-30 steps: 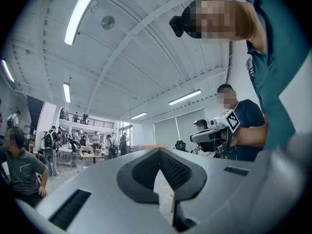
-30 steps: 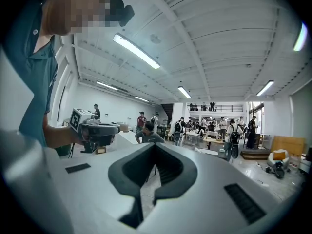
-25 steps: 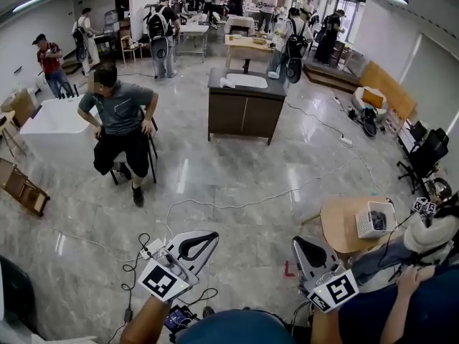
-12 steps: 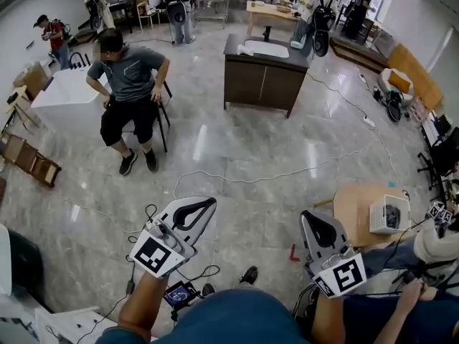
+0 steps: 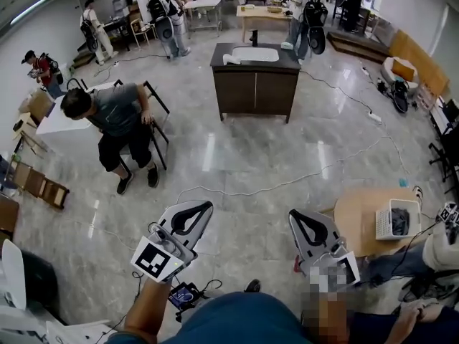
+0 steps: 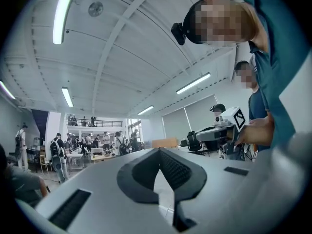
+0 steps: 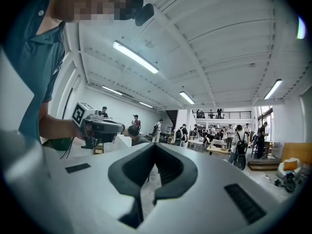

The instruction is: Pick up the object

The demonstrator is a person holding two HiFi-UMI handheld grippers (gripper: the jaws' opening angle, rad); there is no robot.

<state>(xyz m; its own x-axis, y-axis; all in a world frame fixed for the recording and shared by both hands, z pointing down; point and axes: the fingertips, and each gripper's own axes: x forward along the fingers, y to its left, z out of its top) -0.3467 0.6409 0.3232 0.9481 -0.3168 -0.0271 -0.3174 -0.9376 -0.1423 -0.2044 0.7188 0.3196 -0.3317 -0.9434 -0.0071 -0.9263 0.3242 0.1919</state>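
Because no object sits between or near their jaws, the left gripper and right gripper are held level, jaws closed together and empty, likely just for carrying. The task's object cannot be picked out ahead.

One left gripper, one right gripper. Ahead of the jaws, one dark desk and one seated person; right of them, one round desk, one basket.

No legible text, brand, number or sign. Only a black-and-white square marker pattern on left gripper cube, 7 o'clock, head view.
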